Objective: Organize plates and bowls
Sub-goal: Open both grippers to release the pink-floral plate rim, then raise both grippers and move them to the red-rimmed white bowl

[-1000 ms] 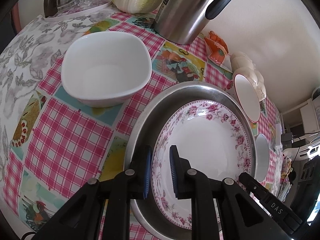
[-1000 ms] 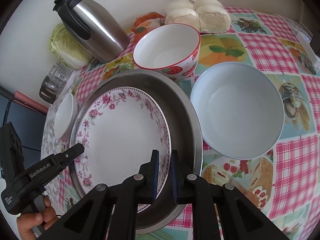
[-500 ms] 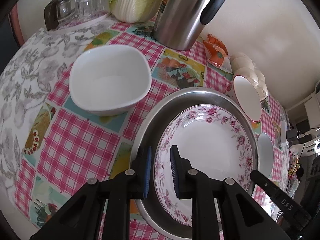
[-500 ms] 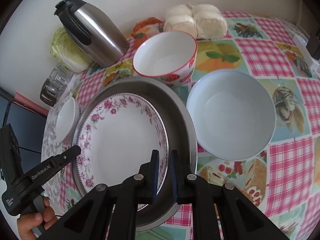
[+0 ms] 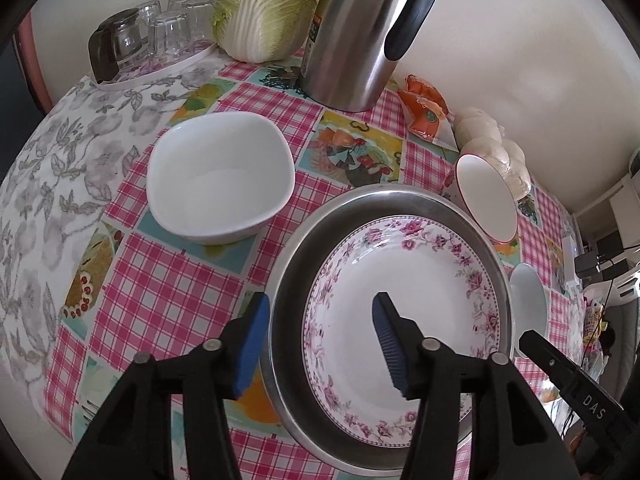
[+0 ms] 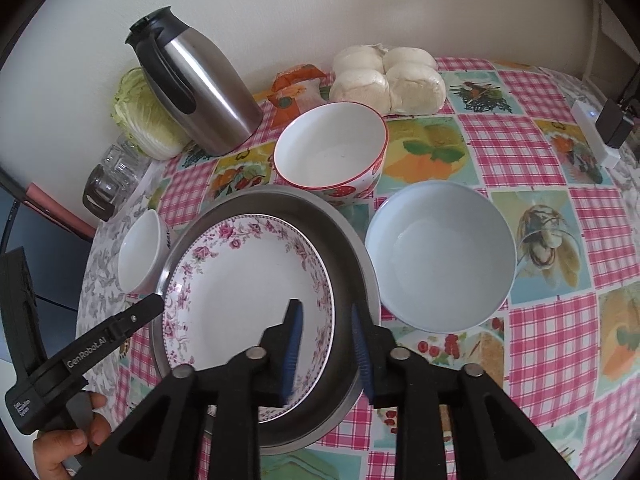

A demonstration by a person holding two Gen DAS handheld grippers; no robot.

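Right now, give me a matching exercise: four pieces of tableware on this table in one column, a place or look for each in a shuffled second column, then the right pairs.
Column one:
1. floral plate
2. strawberry bowl
3. pale blue bowl
4. square white bowl

Column two:
A. stands on the tablecloth, on the side of the metal tray away from the glasses
B. lies inside the metal tray
C. plain white, between the glasses and the tray
D. red rim, just in front of the white buns

Pairs: 1-B, 2-D, 3-A, 4-C
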